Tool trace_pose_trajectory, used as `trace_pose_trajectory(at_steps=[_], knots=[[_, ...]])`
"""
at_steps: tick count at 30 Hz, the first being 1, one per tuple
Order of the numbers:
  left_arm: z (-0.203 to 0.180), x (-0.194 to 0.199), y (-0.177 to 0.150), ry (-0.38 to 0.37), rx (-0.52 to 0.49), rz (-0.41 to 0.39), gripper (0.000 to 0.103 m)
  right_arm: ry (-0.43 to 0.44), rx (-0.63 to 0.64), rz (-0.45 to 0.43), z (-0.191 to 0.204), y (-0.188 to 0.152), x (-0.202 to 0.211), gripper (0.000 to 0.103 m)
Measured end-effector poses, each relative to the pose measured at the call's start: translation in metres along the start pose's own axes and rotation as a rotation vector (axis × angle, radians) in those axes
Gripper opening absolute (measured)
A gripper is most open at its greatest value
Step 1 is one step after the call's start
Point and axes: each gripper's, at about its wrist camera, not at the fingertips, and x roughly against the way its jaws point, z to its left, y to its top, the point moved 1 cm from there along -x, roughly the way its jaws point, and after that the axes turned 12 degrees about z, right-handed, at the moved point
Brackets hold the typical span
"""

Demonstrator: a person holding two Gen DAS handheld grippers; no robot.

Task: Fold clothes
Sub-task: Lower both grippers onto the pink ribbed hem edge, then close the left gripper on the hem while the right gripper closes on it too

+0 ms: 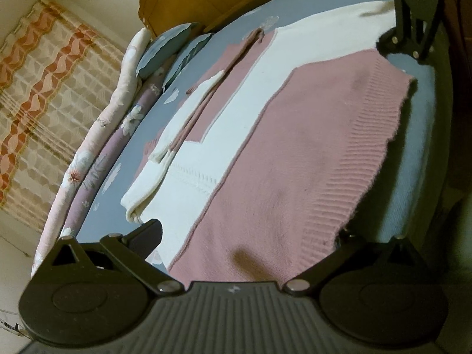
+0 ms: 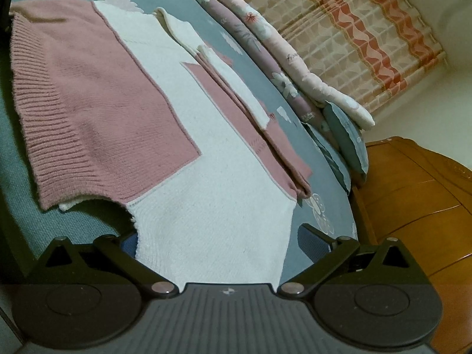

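Sweater (image 1: pixel 295 147) lies on blue floral bed (image 2: pixel 265 94) by curtains (image 2: pixel 354 29); both hand-held grippers gape, empty.

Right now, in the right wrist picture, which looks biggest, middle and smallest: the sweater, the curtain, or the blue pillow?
As they look in the right wrist view:
1. The pink and white sweater, which is nearest the camera, so its lead is partly nearness.
2. The orange patterned curtain.
3. The blue pillow, clearly smallest.
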Motion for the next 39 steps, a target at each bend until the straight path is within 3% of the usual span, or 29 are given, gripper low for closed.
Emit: trace_pose_trajectory(at_steps=[4, 9, 11, 17, 20, 22, 23, 28, 39], knots=[[-0.004, 0.003, 0.001, 0.001, -0.036, -0.008, 0.094, 0.012, 0.014, 0.004, 0.002, 0.0, 0.003, 0.093], [-0.009, 0.008, 0.002, -0.036, -0.072, -0.007, 0.073, 0.034, 0.037, 0.013, 0.006, 0.003, 0.006, 0.082], [-0.015, 0.01, 0.002, -0.039, -0.102, -0.008, 0.059, 0.047, 0.043, 0.017, 0.007, 0.003, 0.007, 0.078], [-0.024, 0.012, 0.003, -0.041, -0.168, -0.01, 0.042, 0.095, 0.066, 0.03, 0.011, 0.006, 0.012, 0.057], [-0.029, 0.013, 0.002, -0.042, -0.204, -0.013, 0.032, 0.138, 0.077, 0.039, 0.014, 0.007, 0.015, 0.037], [-0.033, 0.013, 0.002, -0.044, -0.229, -0.015, 0.026, 0.166, 0.094, 0.045, 0.016, 0.007, 0.017, 0.017], [-0.034, 0.013, 0.001, -0.045, -0.241, -0.016, 0.022, 0.17, 0.101, 0.047, 0.018, 0.007, 0.018, 0.013], [-0.036, 0.013, 0.001, -0.069, -0.267, -0.017, 0.01, 0.184, 0.114, 0.049, 0.02, 0.007, 0.02, 0.011], [-0.021, 0.014, 0.009, -0.087, -0.312, -0.037, 0.006, 0.22, 0.168, 0.032, 0.0, 0.013, 0.026, 0.011]])
